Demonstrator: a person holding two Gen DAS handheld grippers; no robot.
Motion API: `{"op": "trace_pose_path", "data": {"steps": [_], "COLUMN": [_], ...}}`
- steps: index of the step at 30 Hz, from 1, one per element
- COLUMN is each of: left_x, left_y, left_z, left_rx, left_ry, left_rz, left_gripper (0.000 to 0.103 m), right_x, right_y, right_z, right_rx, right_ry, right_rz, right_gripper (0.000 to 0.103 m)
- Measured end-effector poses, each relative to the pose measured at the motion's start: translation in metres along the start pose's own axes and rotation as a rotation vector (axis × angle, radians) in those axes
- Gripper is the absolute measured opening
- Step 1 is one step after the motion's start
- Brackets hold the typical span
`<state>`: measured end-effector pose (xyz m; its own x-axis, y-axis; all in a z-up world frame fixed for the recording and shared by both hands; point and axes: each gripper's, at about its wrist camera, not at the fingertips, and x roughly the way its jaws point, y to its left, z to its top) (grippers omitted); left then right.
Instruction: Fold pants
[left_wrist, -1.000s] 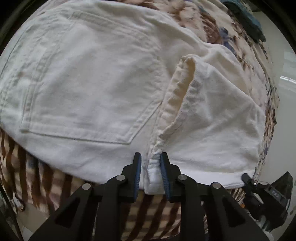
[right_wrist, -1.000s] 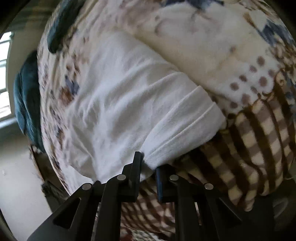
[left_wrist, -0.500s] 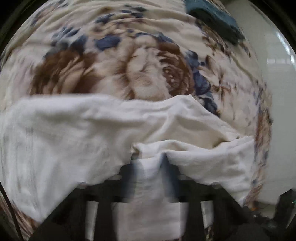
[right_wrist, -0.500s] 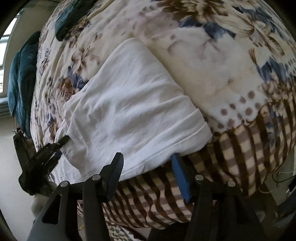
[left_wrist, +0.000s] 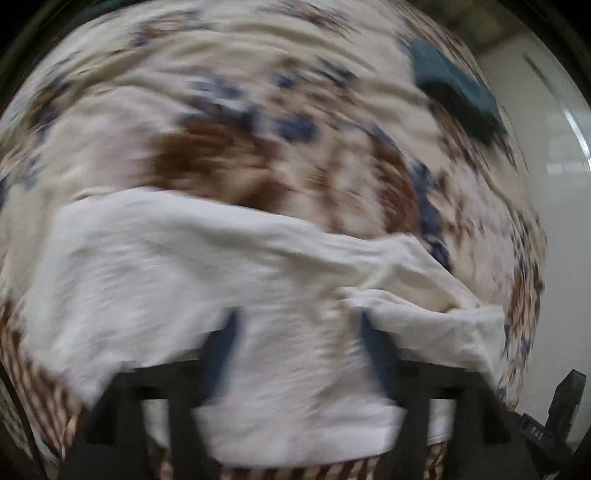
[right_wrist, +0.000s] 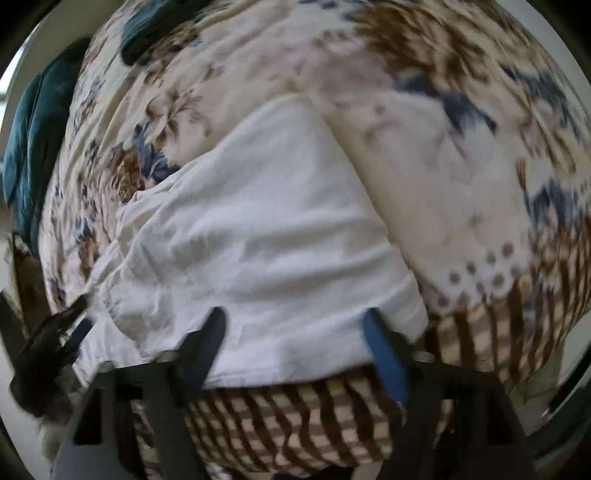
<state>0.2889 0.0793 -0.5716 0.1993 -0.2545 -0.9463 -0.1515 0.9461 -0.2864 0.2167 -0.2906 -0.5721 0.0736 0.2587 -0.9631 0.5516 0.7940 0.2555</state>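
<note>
Pants (right_wrist: 258, 236) edge near blanket (right_wrist: 295, 428) hem

"DAS" (blurred) is printed on the black hand-held gripper (left_wrist: 535, 430).

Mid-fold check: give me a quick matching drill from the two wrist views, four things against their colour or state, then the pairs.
Things:
1. pants
2. left hand-held gripper
3. bedspread
4. cloth at the bed's far edge

Colour or state:
A. teal
B. white, folded, lying flat
C. cream with brown and blue flowers, checked border
D. jaws open, just been opening, fabric between them unpinched

Pairs: 1-B, 2-D, 3-C, 4-A
</note>
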Motion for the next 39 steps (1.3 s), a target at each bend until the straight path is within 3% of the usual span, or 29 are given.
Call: {"op": "trace_pose_path", "data": {"steps": [1,4,6,12,15,18,21,23,26,28,30,32,35,39], "left_x": [-0.01,-0.035,-0.04,-0.007,0.011,0.011,0.004,0.015,0.039,0.038,0.029,0.015,-0.008,-0.051], "left_y": [0.016,0.074,0.108,0.221,0.242,0.236,0.214,0.214,0.224,0.226,0.222,0.218,0.196,0.152], "left_z": [-0.004,-0.02,-0.029,-0.079,-0.086,-0.072,-0.048,-0.037,-0.029,-0.029,-0.031,-0.034,-0.03,-0.03], "left_rx": [-0.04,-0.204,-0.332,-0.866,-0.968,-0.94,-0.83,-0.788,-0.811,-0.819,-0.807,-0.785,-0.686,-0.542], "left_ry": [-0.025,-0.092,-0.11,-0.146,-0.16,-0.217,-0.281,-0.275,-0.244,-0.262,-0.267,-0.281,-0.301,-0.362], "left_rz": [0.001,0.038,0.011,-0.221,-0.276,-0.318,-0.333,-0.331,-0.353,-0.36,-0.349,-0.335,-0.249,-0.158], "left_gripper": [0.101,0.101,0.101,0.101,0.099,0.099,0.099,0.099,0.098,0.089,0.066,0.036,0.026,0.023], "right_x": [0.001,0.006,0.011,0.034,0.042,0.05,0.058,0.063,0.069,0.073,0.077,0.081,0.086,0.086], "right_y": [0.006,0.022,0.033,0.067,0.086,0.103,0.11,0.113,0.117,0.119,0.12,0.123,0.127,0.127], "right_z": [0.003,0.01,0.013,0.013,0.009,0.005,0.004,0.005,0.005,0.006,0.007,0.007,0.005,0.002], "right_rx": [-0.021,-0.056,-0.069,-0.104,-0.133,-0.189,-0.192,-0.191,-0.188,-0.195,-0.205,-0.225,-0.254,-0.273], "right_ry": [-0.008,-0.003,0.007,0.067,0.084,0.088,0.108,0.117,0.133,0.141,0.145,0.149,0.149,0.148], "right_rz": [-0.011,-0.016,-0.019,-0.014,-0.011,-0.046,-0.048,-0.054,-0.05,-0.06,-0.08,-0.11,-0.139,-0.118], "right_gripper": [0.082,0.082,0.082,0.082,0.082,0.082,0.082,0.082,0.082,0.082,0.082,0.082,0.082,0.082]}}
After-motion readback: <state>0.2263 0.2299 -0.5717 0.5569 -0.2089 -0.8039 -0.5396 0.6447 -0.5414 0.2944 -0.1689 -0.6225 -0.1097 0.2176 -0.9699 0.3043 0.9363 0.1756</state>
